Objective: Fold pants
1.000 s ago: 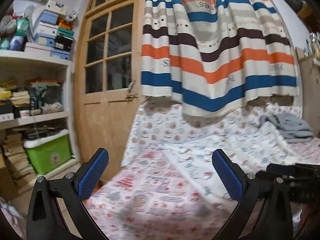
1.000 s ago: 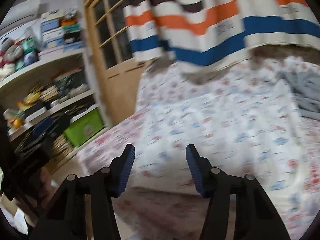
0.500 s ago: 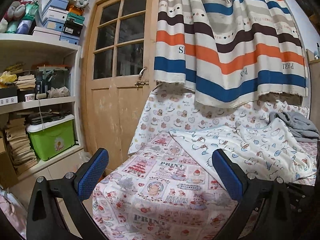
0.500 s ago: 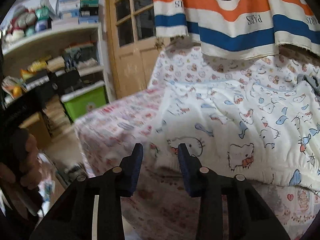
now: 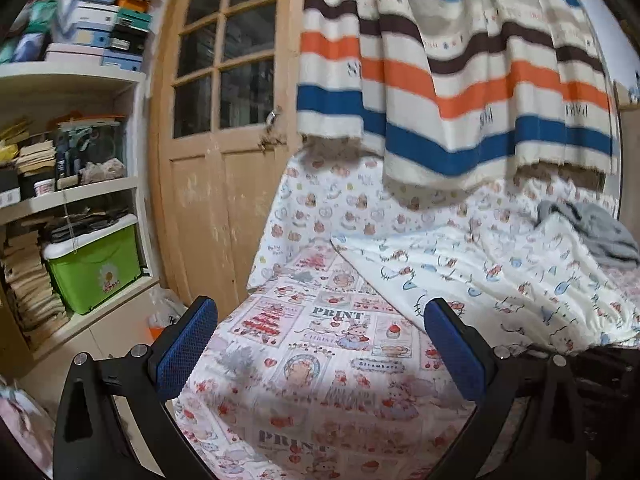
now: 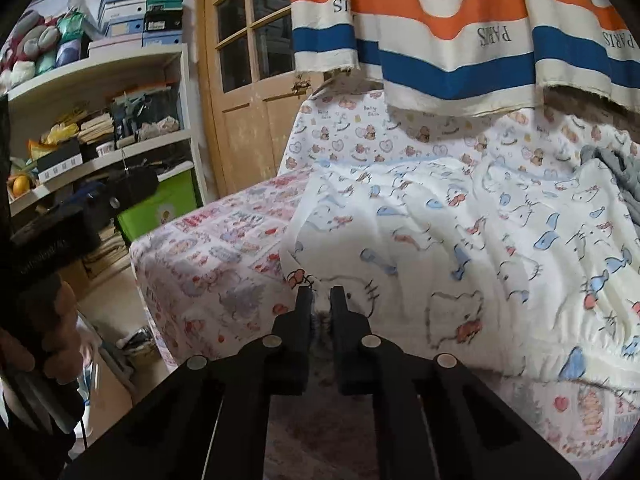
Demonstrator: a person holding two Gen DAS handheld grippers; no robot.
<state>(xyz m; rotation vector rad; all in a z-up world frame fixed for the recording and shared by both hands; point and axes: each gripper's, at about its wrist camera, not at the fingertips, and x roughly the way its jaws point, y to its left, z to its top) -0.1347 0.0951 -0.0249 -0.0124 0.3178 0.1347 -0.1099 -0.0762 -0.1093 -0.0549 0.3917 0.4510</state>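
1. Your right gripper (image 6: 321,292) has closed since a second ago, its fingers now nearly together on the near edge of the cartoon-print pants (image 6: 460,240).
2. Your left gripper (image 5: 320,344) hangs spread wide left of the pants, holding nothing.
3. The pants run away from that edge toward the striped curtain (image 6: 460,40).

I count two grippers (image 5: 320,344) (image 6: 320,300), one striped curtain (image 5: 460,80), one green bin (image 5: 96,268), one door (image 5: 224,140), one grey garment (image 5: 592,232).

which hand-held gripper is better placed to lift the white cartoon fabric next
Right. The right hand-held gripper is nearly shut at the near edge of the white cartoon fabric; the left hand-held gripper hangs wide open over the patterned sheet.
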